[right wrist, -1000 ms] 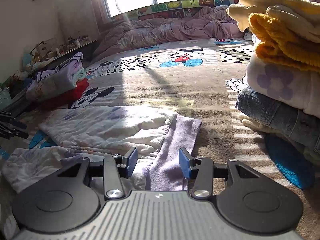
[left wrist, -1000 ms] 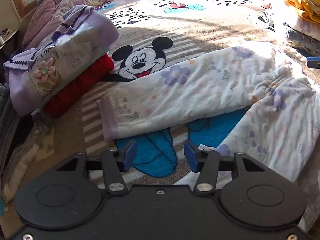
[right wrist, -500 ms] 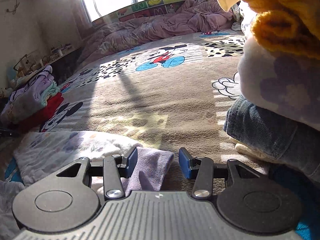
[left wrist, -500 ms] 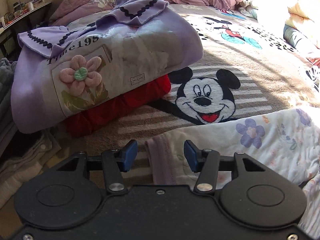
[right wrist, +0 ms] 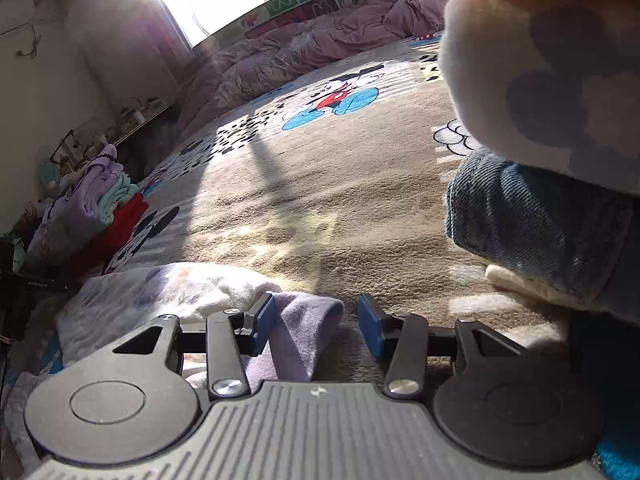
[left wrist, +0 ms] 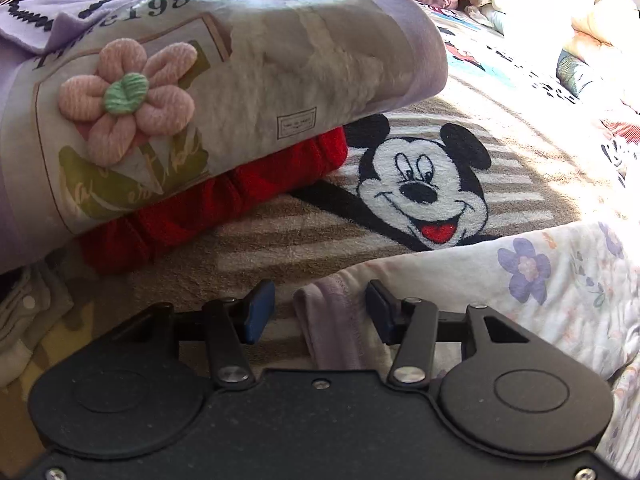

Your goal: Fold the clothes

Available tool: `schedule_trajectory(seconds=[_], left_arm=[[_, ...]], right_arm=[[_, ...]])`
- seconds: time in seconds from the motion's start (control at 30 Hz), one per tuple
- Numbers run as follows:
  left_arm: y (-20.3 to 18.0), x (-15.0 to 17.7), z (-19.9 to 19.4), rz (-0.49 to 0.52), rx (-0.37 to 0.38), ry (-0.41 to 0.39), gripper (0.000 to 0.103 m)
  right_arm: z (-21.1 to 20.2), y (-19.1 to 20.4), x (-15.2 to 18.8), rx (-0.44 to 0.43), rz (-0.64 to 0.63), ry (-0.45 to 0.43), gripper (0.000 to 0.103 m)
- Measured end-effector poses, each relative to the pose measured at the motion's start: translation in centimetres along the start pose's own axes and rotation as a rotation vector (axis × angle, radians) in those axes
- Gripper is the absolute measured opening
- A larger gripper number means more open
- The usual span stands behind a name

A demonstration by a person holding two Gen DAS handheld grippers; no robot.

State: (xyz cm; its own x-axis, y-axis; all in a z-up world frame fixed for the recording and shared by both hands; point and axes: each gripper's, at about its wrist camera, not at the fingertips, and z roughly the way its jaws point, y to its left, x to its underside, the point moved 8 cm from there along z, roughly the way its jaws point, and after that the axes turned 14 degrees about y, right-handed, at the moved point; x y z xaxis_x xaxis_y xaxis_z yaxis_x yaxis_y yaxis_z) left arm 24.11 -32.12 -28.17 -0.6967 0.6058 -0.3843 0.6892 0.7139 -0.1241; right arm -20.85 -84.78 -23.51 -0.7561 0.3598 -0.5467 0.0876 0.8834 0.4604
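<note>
White pyjama trousers with purple flowers [left wrist: 552, 280] lie flat on a Mickey Mouse blanket [left wrist: 280, 240]. My left gripper [left wrist: 320, 312] is open, low over the blanket, with one lilac leg cuff [left wrist: 332, 320] between its blue pads. My right gripper [right wrist: 316, 322] is open too, with the other lilac cuff [right wrist: 300, 332] between its pads, nearer the left pad. The white floral cloth [right wrist: 168, 292] shows to the left of it.
A folded stack, a lilac top with a pink flower [left wrist: 160, 92] over a red garment [left wrist: 224, 208], lies close ahead of the left gripper. A pile with blue jeans [right wrist: 536, 224] and a white fleece [right wrist: 540, 72] looms right of the right gripper. A pink duvet [right wrist: 320, 48] lies at the far end.
Both grippers have moved forward and down to the trouser cuffs, which now sit between the open pads. The folded stack and the jeans pile look much nearer.
</note>
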Motion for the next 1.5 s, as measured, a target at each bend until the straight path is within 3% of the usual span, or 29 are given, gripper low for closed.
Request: schedule_trajectory(seconds=[0.07, 0.1, 0.2, 0.3, 0.5, 0.83, 1.17, 1.37, 1.5], left_arm=[[-0.4, 0.0, 0.0, 0.023, 0.000, -0.002, 0.043], [-0.6, 0.0, 0.0, 0.036, 0.004, -0.002, 0.035], [-1.5, -0.1, -0.1, 0.072, -0.001, -0.001, 0.020], [-1.9, -0.2, -0.4, 0.090, 0.002, -0.008, 0.013], [-1.8, 0.1, -2.6, 0.097, 0.048, -0.075, 0.011], [-4.1, 3.7, -10.8, 0.249, 0.102, -0.196, 0.010], [-9.2, 11.8, -17.2, 0.445, 0.006, -0.173, 0.010], [-10.2, 18.7, -16.1, 0.575, -0.179, -0.064, 0.009], [-10.7, 22.1, -15.8, 0.659, -0.297, -0.048, 0.005]], right_arm=[[0.0, 0.0, 0.1, -0.006, 0.003, 0.000, 0.036], [-0.1, 0.0, 0.1, -0.009, 0.004, 0.001, 0.020], [-0.4, 0.3, 0.1, 0.000, -0.013, -0.018, 0.009], [-1.3, 0.8, -0.2, -0.003, -0.022, -0.060, 0.009], [-3.0, 2.3, -0.4, -0.014, -0.056, -0.115, 0.008], [-8.4, 4.9, 1.5, -0.037, -0.086, -0.207, 0.005], [-13.3, 7.3, 6.4, -0.032, -0.065, -0.262, 0.005], [-14.4, 7.2, 9.5, -0.016, -0.019, -0.275, 0.004], [-14.2, 6.2, 11.1, 0.023, 0.010, -0.273, 0.004]])
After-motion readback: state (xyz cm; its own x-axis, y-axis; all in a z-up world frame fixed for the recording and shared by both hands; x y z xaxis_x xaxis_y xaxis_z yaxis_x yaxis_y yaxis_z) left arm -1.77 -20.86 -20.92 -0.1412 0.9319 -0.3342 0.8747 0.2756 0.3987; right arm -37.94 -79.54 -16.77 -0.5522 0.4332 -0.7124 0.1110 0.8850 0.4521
